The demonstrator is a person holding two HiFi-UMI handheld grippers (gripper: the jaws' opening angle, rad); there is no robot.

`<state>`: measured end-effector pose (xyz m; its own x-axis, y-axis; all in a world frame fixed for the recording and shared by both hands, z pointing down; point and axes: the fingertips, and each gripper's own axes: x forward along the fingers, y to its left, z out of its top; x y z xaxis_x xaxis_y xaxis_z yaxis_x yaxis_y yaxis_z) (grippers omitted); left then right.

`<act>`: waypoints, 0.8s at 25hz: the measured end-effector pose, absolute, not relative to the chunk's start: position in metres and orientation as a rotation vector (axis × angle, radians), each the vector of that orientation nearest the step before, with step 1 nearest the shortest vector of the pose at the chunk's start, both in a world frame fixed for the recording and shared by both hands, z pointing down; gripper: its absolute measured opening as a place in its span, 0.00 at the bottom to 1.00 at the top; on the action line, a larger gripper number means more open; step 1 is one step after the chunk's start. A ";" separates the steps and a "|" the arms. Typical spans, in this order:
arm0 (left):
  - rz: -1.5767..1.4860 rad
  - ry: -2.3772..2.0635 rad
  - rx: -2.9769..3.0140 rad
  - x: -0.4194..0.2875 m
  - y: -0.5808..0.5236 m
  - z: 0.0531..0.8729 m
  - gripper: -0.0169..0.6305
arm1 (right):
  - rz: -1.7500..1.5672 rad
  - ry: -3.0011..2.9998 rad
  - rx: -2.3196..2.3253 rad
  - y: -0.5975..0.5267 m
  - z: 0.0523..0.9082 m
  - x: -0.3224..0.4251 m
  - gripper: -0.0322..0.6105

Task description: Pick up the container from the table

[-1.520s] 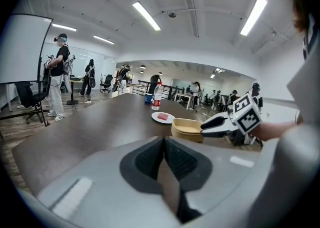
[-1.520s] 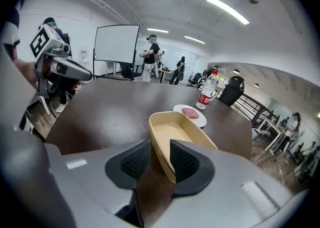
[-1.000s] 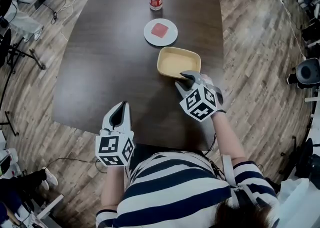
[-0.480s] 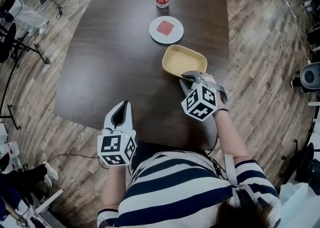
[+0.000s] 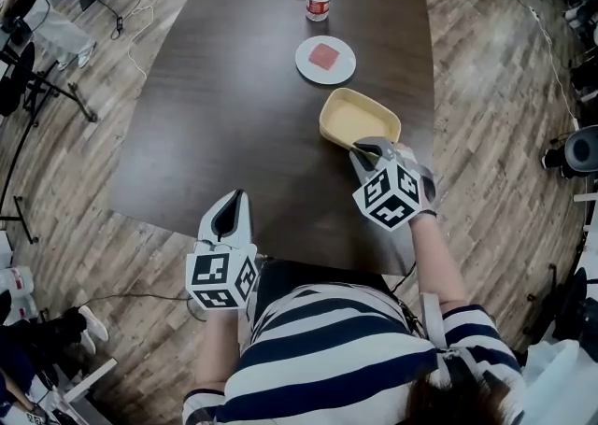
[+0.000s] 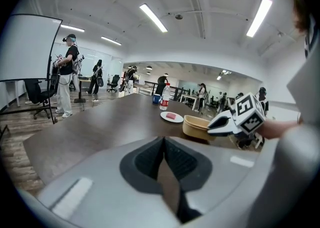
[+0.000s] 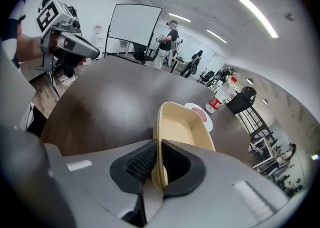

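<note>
Two tongs: the right tongs (image 7: pixel 157 164) have just been closing and pinch the near rim of the container (image 5: pixel 360 120) by the right edge of the worktop (image 5: pixel 234 87), maybe not lifted yet, so raise it gently next; the left tongs (image 6: pixel 164 164) are pressed together, empty.

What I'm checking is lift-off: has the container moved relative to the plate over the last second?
No. The container sits at the same gap from the plate as before; only the whole view shifted.
</note>
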<state>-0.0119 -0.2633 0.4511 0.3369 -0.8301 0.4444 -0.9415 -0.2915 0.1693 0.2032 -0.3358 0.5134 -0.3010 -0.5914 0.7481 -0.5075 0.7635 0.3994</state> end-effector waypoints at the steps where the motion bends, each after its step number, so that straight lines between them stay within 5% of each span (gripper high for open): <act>1: 0.375 -1.561 2.210 -0.017 -0.262 0.450 0.03 | -0.111 -1.958 0.838 -0.332 0.510 0.200 0.09; 20: 0.333 -1.568 2.258 -0.070 -0.215 0.423 0.03 | -0.076 -2.038 0.899 -0.255 0.475 0.134 0.09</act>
